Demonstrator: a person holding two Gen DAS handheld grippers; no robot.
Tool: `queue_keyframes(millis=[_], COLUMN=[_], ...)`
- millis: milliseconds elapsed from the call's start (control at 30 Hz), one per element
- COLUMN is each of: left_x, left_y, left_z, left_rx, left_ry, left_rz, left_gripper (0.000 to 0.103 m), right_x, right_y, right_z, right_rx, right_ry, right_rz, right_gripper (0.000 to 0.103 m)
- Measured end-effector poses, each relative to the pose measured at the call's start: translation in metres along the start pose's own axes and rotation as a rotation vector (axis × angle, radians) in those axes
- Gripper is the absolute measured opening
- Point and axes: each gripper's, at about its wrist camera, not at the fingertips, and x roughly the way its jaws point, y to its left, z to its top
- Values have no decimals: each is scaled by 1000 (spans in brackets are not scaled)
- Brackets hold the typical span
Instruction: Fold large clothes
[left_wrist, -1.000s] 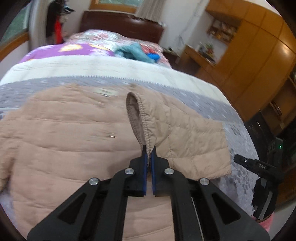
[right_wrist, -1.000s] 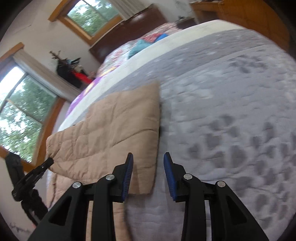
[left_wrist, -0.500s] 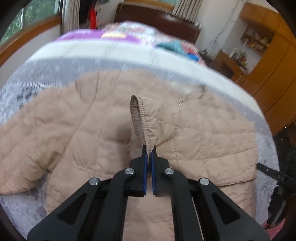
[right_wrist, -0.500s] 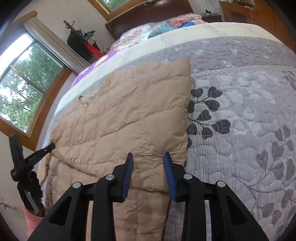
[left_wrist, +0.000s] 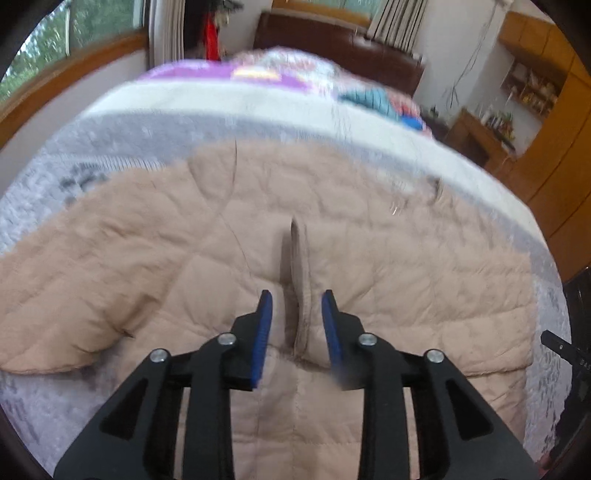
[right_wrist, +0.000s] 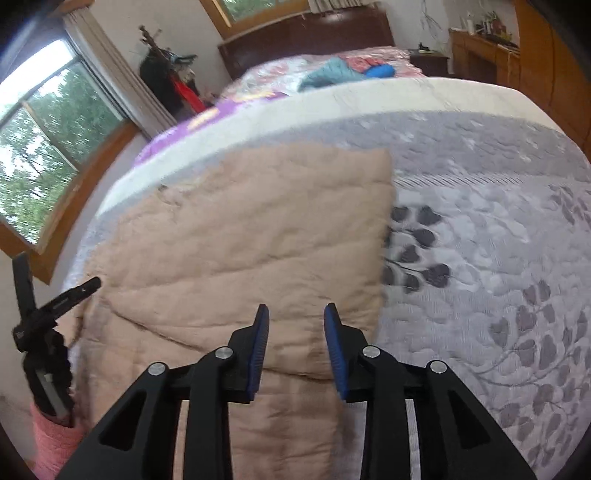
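Note:
A beige quilted jacket (left_wrist: 369, 258) lies flat on the grey bedspread (left_wrist: 110, 136), its right sleeve folded in across the body. The sleeve's cuff (left_wrist: 300, 258) stands up on edge between the blue pads of my left gripper (left_wrist: 296, 301). Those jaws are opening and the pads no longer press on the cuff. In the right wrist view the jacket (right_wrist: 258, 240) shows its straight folded right edge. My right gripper (right_wrist: 295, 314) hovers over its near right part, open, its jaws closing a little with nothing between them.
The leaf-patterned bedspread (right_wrist: 498, 258) is bare to the right of the jacket. Teal and blue clothes (right_wrist: 332, 74) lie near the dark headboard (right_wrist: 306, 33). A black bracket (right_wrist: 55, 306) over something pink stands at the near edge. Wooden cabinets (left_wrist: 554, 110) line the right.
My left gripper carried the cuff in over the jacket's body, then opened and let it go. My right gripper moved left from the bare bedspread to over the jacket.

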Motion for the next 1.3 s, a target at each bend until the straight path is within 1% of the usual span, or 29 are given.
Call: queue_keyframes(millis=[67,167,233,267,300,333,400,433,533,667,733,767,800,833,867,933,967,1000,1033,1067,1133,1167,1200,1233,1300], left_x=[-10,-7,4,14,24,36,56,60,59,57,55,51,40,29,12,-15,-30,-40,-48,-56,-66,-73,-78,-85,-94], left_y=[-17,-42,-55,-59,-60,-59,-54,-53,-60,-61,-60,-58,-52,-47,-38,-18,-2,13,29,53,92,121,144,174,216], left_z=[0,-7,-16,-18,-20,-23,-29,-32,-39,-41,-36,-33,-31,-30,-29,-29,-32,-34,-36,-41,-50,-58,-65,-75,-89], left_rx=[41,101,128,136,140,138,138,154,202,193,175,161,141,131,121,108,98,82,60,23,-34,-84,-128,-194,-289], left_ry=[-19,15,46,63,86,118,152,139,113,112,120,129,127,114,80,18,-11,-19,-22,-25,-19,-13,-8,-4,-5], left_rz=[-18,-59,-56,-41,-29,-17,-22,-24,5,15,0,-15,-48,-70,-84,-65,-52,-37,-22,4,64,105,129,160,208], left_gripper=[30,30,30,30,30,30,31,31,31,31,30,31,33,41,55,66,66,68,71,73,73,73,73,73,73], right_x=[3,19,33,41,46,51,58,61,67,65,58,50,46,33,24,10,5,1,-1,-2,-2,-2,-1,0,2], right_y=[12,23,26,28,30,28,25,24,18,18,19,21,25,26,28,29,27,25,24,22,20,19,19,19,20], right_z=[2,-1,-4,-3,-4,-7,-12,-13,-17,-19,-19,-19,-16,-18,-20,-25,-29,-32,-35,-39,-47,-51,-56,-60,-65], right_rx=[-9,-25,-17,-12,-11,-12,-4,-1,12,13,13,13,9,-3,-15,-33,-38,-39,-38,-39,-50,-58,-66,-71,-79], right_ry=[22,61,89,101,109,120,131,132,119,116,111,95,78,48,28,12,12,15,20,29,50,59,73,82,94], right_rz=[36,37,33,28,20,1,4,9,24,22,27,47,71,105,118,89,69,61,59,56,39,28,14,10,9], right_gripper=[32,32,32,32,32,30,29,29,28,28,31,34,37,38,40,42,42,42,42,42,43,43,43,43,43])
